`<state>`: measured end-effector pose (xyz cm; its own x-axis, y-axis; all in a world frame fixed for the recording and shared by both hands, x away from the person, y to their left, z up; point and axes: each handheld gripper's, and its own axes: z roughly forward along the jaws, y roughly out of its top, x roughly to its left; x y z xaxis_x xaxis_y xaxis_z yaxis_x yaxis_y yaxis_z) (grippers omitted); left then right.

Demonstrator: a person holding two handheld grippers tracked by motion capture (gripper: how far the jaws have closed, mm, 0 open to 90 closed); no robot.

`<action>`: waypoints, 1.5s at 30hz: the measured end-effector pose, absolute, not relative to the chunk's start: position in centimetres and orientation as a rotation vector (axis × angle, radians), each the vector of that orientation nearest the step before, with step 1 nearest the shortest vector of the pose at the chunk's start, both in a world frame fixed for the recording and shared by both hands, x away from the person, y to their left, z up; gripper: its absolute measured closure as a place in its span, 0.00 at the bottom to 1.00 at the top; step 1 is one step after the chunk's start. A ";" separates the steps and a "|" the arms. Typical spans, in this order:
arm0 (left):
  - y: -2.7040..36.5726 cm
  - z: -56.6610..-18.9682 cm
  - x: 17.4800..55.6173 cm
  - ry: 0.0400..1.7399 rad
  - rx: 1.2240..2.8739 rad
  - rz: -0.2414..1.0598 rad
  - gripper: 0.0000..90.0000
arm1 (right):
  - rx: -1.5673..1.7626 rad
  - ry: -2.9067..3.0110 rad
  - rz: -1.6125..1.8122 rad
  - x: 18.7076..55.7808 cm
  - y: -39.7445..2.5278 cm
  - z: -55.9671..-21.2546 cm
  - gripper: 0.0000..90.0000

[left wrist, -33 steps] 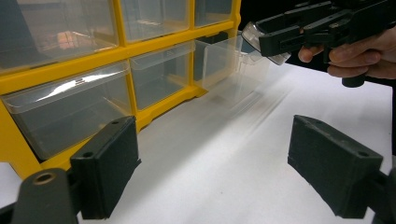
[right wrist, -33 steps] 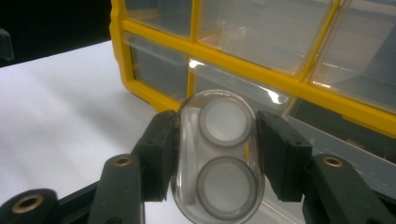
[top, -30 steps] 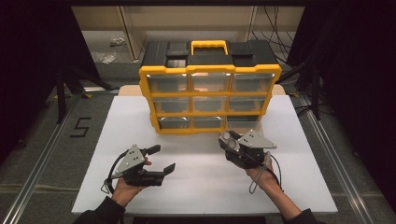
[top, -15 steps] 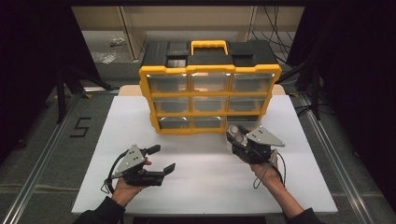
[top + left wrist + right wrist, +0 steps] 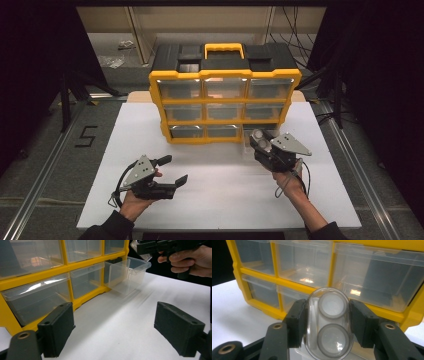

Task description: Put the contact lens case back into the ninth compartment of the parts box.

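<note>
A yellow and black drawer organizer (image 5: 225, 107) stands at the back of the white table (image 5: 215, 200). Its bottom right clear drawer (image 5: 127, 275) is pulled out and looks empty. My right gripper (image 5: 261, 142) hovers just in front of that drawer, shut on a clear oval case (image 5: 329, 322) that holds two round grey discs. In the right gripper view the case stands upright between the jaws, with the organizer (image 5: 312, 267) close behind. My left gripper (image 5: 175, 169) rests low at the front left, open, with nothing between its fingers (image 5: 60, 327).
The other drawers (image 5: 37, 295) of the organizer are shut and look empty. A yellow carry handle (image 5: 223, 48) tops it. A person's hand (image 5: 185, 262) grips the right gripper. Bare white tabletop lies between the two grippers.
My right gripper has carried the clear case to the right and a little toward the pulled-out drawer. The left gripper has stayed where it was.
</note>
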<state>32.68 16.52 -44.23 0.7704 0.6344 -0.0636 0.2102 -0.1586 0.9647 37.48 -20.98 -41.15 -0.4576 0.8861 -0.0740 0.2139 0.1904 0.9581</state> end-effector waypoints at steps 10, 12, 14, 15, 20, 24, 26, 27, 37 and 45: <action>16.5 -44.2 32.7 0.668 1.726 0.423 0.17 | 1.045 1.781 1.291 37.9 -21.4 -41.3 0.55; 16.5 -44.2 32.7 0.666 1.726 0.424 0.17 | 1.058 1.773 1.291 38.0 -21.6 -41.3 0.55; 16.5 -44.2 32.7 0.668 1.726 0.423 0.17 | 1.076 1.768 1.298 38.2 -21.9 -41.4 0.55; 16.5 -44.2 32.7 0.668 1.726 0.423 0.17 | 1.080 1.765 1.300 38.3 -22.0 -41.4 0.55; 16.5 -44.2 32.7 0.668 1.727 0.422 0.17 | 1.117 1.749 1.308 38.7 -22.6 -41.4 0.55; 16.5 -44.2 32.7 0.668 1.727 0.422 0.17 | 1.143 1.746 1.311 39.0 -23.1 -41.5 0.55; 16.5 -44.2 32.7 0.667 1.727 0.422 0.17 | 1.162 1.749 1.308 39.2 -23.2 -41.6 0.55; 16.5 -44.2 32.7 0.667 1.728 0.423 0.17 | 1.168 1.749 1.306 39.3 -23.3 -41.6 0.55; 16.5 -44.2 32.7 0.666 1.727 0.420 0.17 | 1.200 1.759 1.297 39.8 -23.9 -42.0 0.55; 16.5 -44.3 32.7 0.666 1.728 0.421 0.17 | 1.230 1.756 1.288 40.2 -24.4 -42.2 0.55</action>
